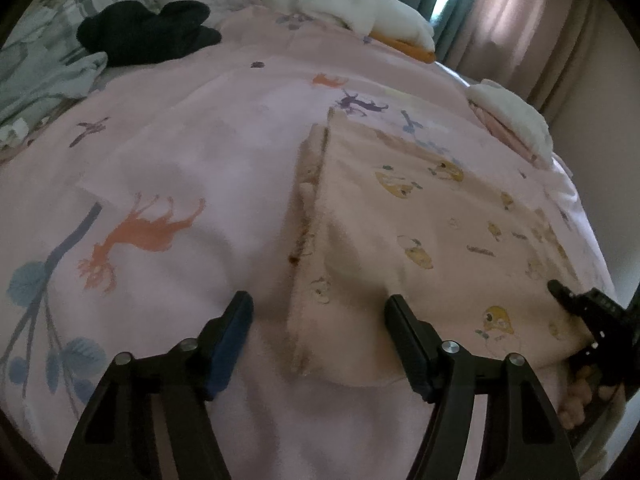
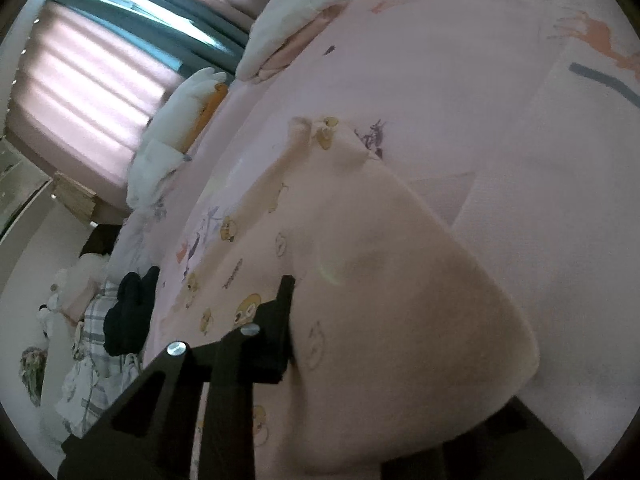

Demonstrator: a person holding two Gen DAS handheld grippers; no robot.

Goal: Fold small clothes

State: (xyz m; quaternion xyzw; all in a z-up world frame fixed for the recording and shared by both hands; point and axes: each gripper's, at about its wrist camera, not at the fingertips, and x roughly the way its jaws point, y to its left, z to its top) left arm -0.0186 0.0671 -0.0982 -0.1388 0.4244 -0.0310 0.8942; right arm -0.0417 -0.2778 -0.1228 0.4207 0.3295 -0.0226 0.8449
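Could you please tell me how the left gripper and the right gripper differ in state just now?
The left gripper stands open, its jaws wide apart over the near edge of the yellow-print garment; the right gripper is shut on that garment. The left holds nothing, while cloth bulges up over the right. Both are black and point down at the pink sheet.

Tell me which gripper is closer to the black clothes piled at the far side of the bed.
Neither clearly; both are far from the black clothes. The left gripper stands open over the edge of the peach garment, and the right gripper is pinched on that garment's near edge.
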